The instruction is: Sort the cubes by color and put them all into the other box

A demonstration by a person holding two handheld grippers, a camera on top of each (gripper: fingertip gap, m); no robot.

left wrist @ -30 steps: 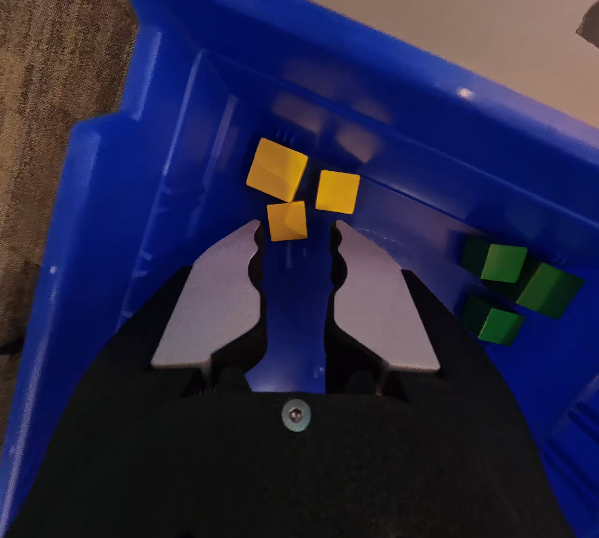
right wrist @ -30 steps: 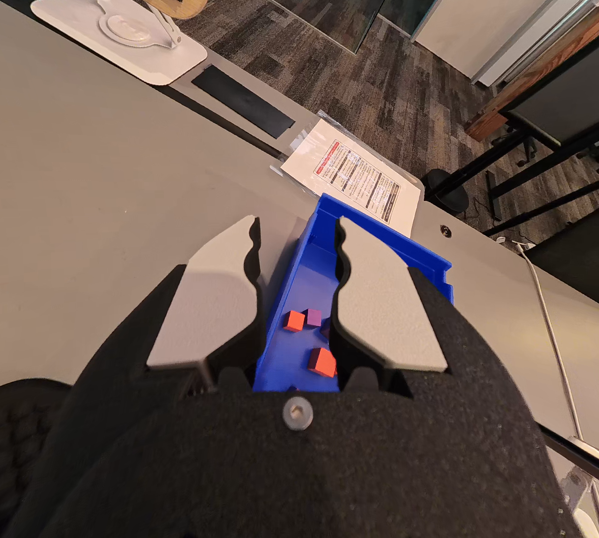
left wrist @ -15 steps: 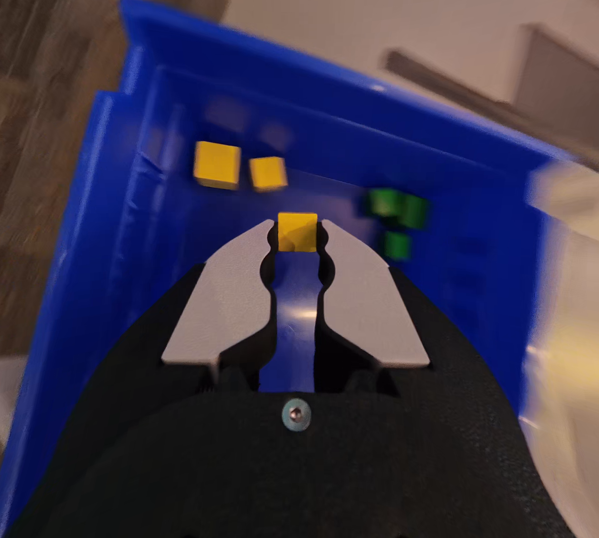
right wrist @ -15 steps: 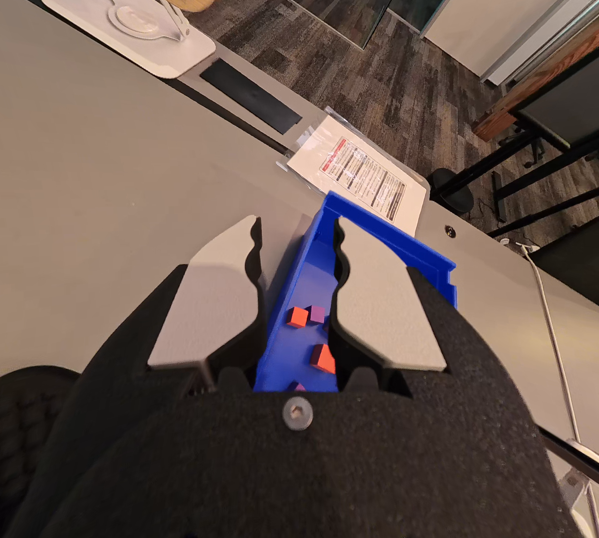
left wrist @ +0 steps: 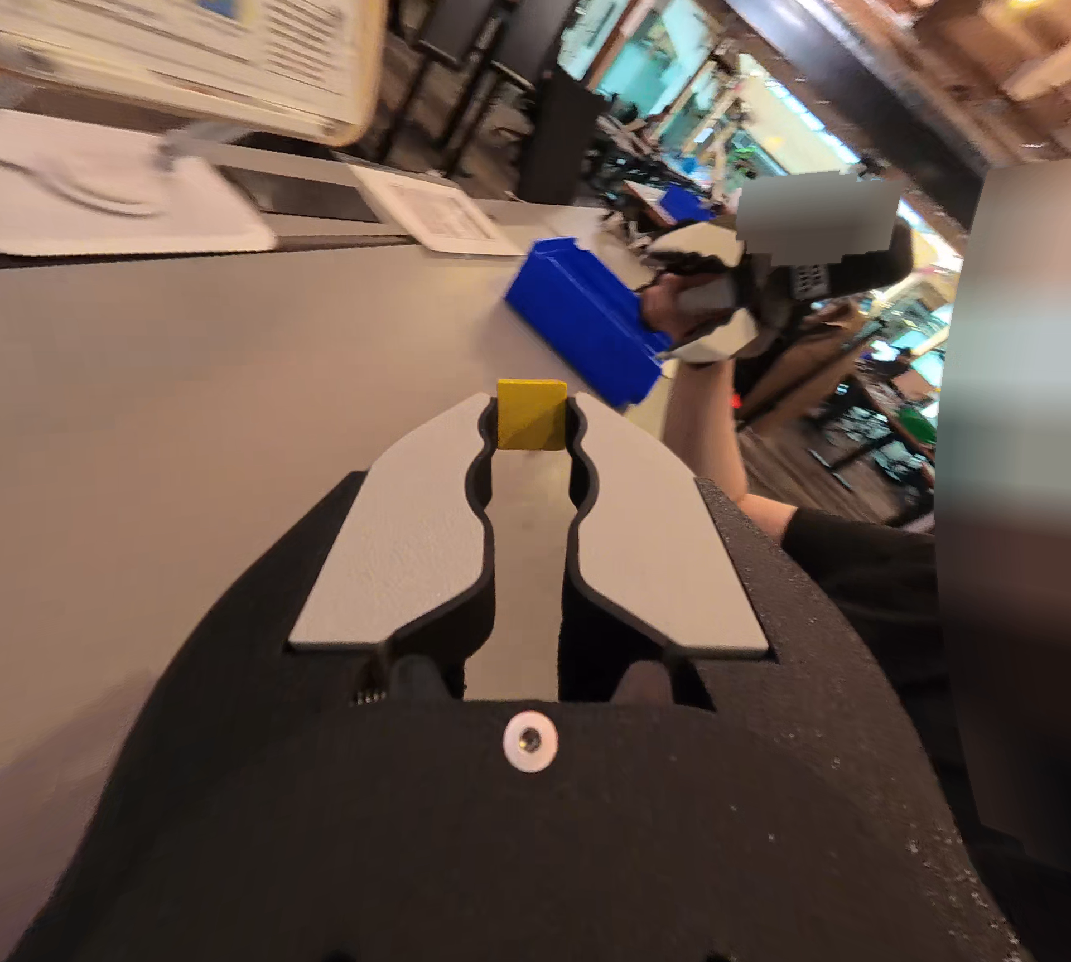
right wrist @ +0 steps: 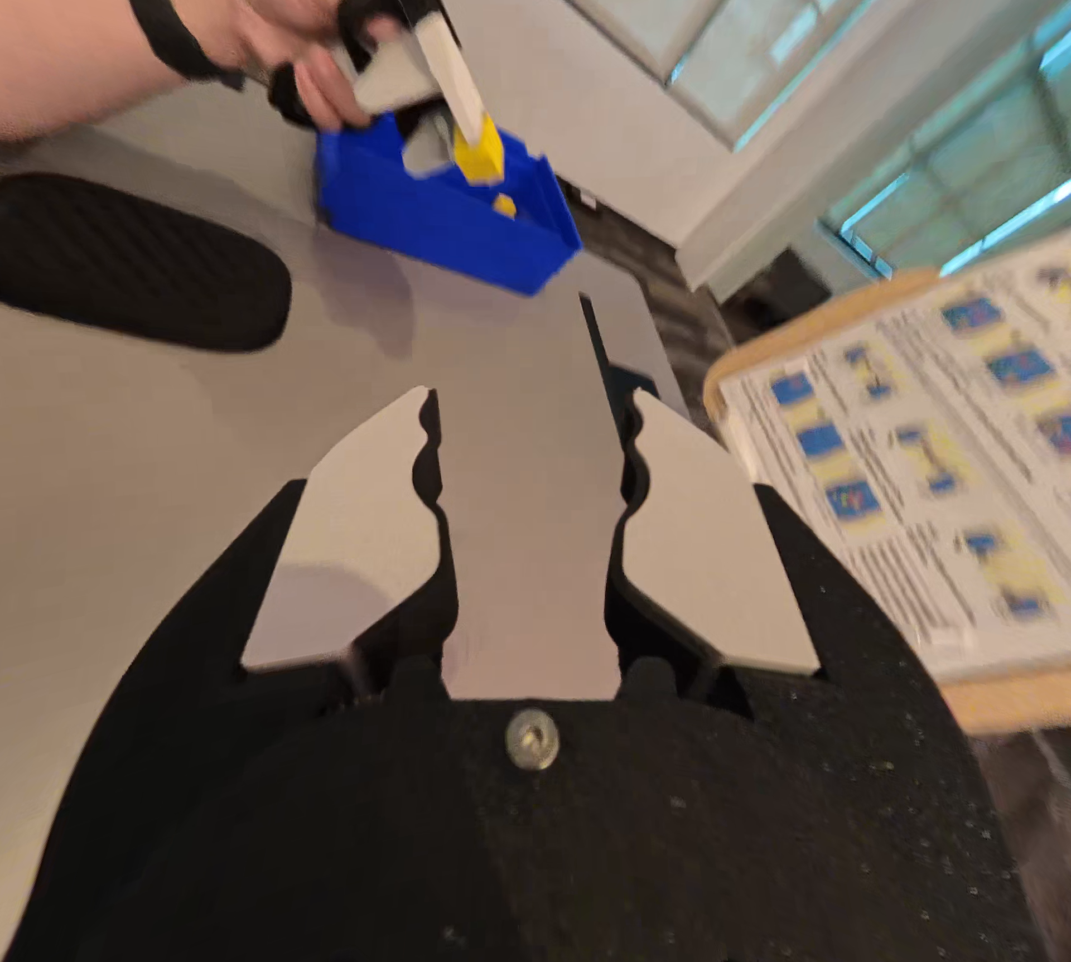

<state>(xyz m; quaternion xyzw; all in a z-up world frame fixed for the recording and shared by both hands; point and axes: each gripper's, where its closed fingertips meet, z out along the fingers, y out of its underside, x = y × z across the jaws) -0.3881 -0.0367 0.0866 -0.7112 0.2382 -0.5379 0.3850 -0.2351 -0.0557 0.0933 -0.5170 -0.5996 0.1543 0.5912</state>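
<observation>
left gripper [left wrist: 531, 404]: clamped on yellow cube [left wrist: 530, 422], held in the air over grey table [left wrist: 232, 355]; in the right wrist view the cube is seen just above near blue box [right wrist: 440, 221].
right gripper [right wrist: 530, 404]: spread wide, nothing between the fingers.
near blue box: one more yellow cube [right wrist: 504, 205] seen inside; rest of interior hidden by the wall.
far blue box [left wrist: 585, 334]: contents not visible, one end covered by the right gripper.
instruction board [right wrist: 927, 447]: blurred, cut off at frame edge.
</observation>
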